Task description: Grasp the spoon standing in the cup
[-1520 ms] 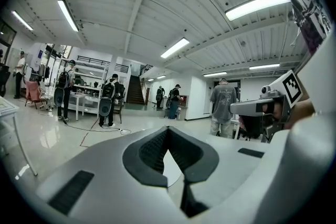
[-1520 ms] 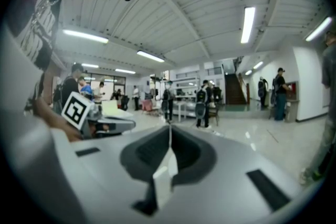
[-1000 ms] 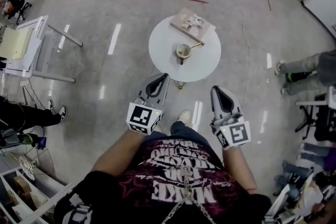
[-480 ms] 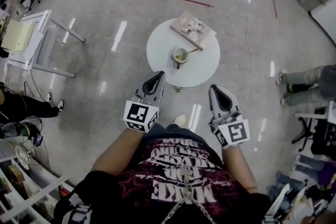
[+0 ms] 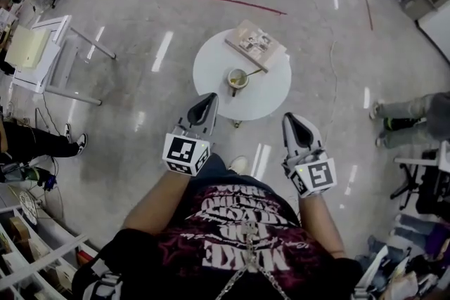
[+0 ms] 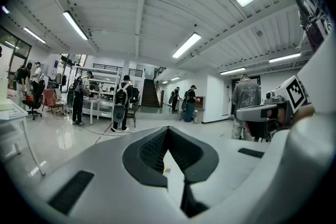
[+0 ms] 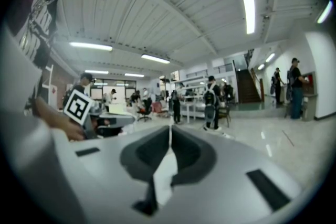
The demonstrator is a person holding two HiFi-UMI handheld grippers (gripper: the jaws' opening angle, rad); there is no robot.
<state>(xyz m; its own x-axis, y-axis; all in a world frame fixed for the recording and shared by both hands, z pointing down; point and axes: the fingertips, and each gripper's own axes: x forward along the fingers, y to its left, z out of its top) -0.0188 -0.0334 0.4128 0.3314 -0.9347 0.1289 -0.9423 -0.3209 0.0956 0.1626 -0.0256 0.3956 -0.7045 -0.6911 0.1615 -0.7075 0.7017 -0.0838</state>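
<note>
One spoon (image 5: 254, 70) standing slanted in a small pale cup (image 5: 237, 79), near the middle of the round white counter (image 5: 271, 95).
Yellowish inside the cup, thin handle leaning up and right toward a book (image 5: 254, 43) at the far edge. Left gripper (image 5: 209, 98) pointing almost level, tip over the near-left rim, fingers clenched on nothing; right gripper (image 5: 292, 119) alongside, off the near-right rim, fingers likewise pressed together and empty, well apart from the cup.
</note>
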